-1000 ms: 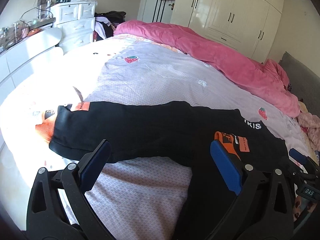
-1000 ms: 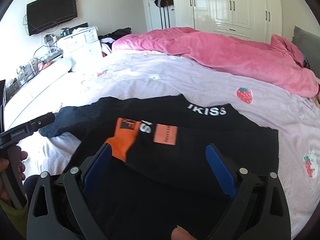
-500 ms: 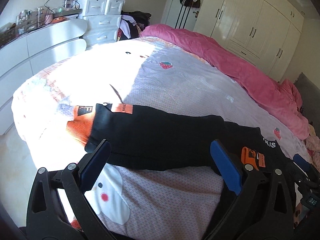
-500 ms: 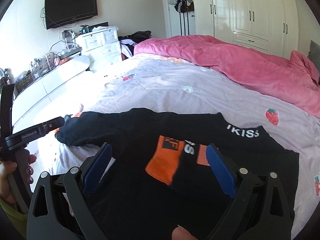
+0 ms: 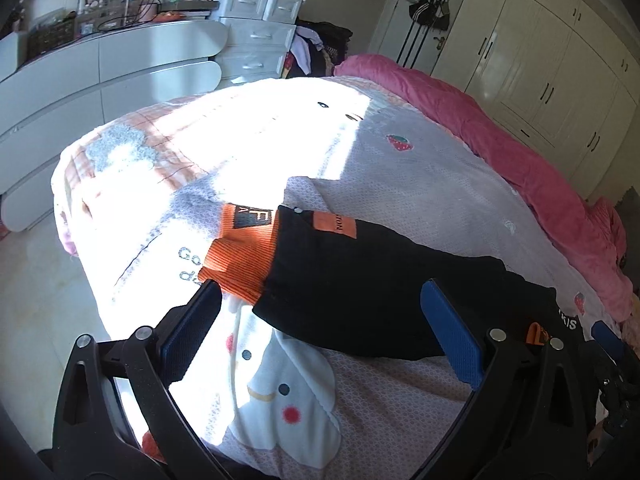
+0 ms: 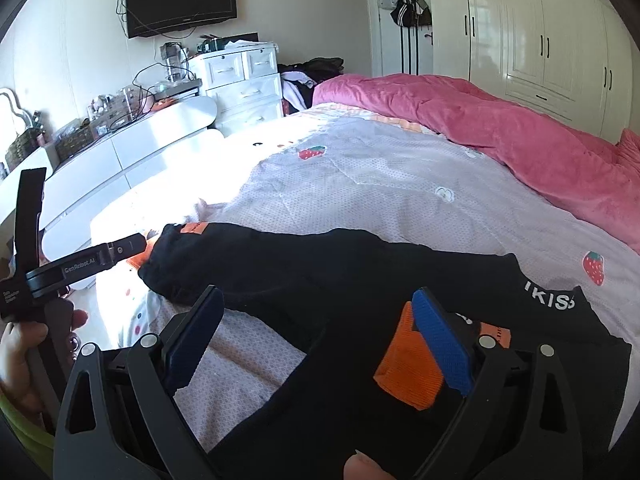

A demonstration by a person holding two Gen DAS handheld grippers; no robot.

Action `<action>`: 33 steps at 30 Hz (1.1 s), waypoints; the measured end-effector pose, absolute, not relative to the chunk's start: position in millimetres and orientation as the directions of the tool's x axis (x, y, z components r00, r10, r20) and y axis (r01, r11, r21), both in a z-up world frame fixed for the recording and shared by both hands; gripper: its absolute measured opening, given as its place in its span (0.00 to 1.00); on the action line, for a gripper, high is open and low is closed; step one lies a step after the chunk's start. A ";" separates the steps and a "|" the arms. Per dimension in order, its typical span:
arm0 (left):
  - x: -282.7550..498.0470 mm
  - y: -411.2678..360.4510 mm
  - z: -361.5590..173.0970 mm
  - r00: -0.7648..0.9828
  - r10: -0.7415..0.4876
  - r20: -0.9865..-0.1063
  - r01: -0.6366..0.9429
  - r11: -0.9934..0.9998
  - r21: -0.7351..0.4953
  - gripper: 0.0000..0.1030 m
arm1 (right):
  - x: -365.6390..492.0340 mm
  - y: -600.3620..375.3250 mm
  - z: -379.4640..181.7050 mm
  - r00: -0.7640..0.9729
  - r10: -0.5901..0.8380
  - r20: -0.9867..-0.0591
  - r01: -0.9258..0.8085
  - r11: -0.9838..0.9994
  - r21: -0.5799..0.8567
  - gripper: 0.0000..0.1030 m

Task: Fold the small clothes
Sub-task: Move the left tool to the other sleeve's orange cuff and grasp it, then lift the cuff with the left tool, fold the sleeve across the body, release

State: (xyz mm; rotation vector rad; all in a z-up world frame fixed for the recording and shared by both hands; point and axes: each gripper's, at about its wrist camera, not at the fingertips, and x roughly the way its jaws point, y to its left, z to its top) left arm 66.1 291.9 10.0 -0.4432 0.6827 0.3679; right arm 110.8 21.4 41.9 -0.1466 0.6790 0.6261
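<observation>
Black top's outstretched sleeve lies ahead of the left tongs

Black top (image 6: 360, 280) spread flat on the lilac bedspread (image 6: 380, 184), near the bed's front edge, pink duvet (image 6: 500, 128) bunched well beyond it. Body of the garment low and to the right, under and ahead of the right gripper (image 6: 320, 340); one sleeve already crossed over the body, its orange cuff (image 6: 412, 372) just beside the right-hand pad. Other sleeve (image 5: 380, 280) stretched out leftward, long axis running from the body toward the sunlit edge of the bed, ending in an orange ribbed cuff (image 5: 240, 256). That cuff just ahead of the left gripper (image 5: 320, 336), beside its left-hand pad, the sleeve passing between the two pads' line of sight. Left gripper spread wide, pinching nothing; right gripper likewise spread and empty, hovering over cloth. Left side judged clearly nearer the free cuff. Likely next: close on the cuff end and carry it along the sleeve's own axis, rightward onto the body. Contact with the cloth not discernible.
</observation>
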 end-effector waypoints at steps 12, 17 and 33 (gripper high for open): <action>63.8 316.4 -11.4 0.708 0.174 -0.684 -0.502 0.806 -0.315 0.91 | 115.8 56.6 26.0 0.560 0.503 -0.659 -0.623 0.780 0.066 0.92; 64.4 325.9 -21.8 0.716 0.137 -0.685 -0.502 0.783 -0.367 0.91 | 120.4 65.0 17.2 0.542 0.505 -0.672 -0.626 0.776 0.079 0.92; 81.8 339.1 -42.5 0.718 0.066 -0.693 -0.497 0.746 -0.444 0.52 | 137.3 65.0 0.0 0.524 0.487 -0.699 -0.601 0.792 0.102 0.92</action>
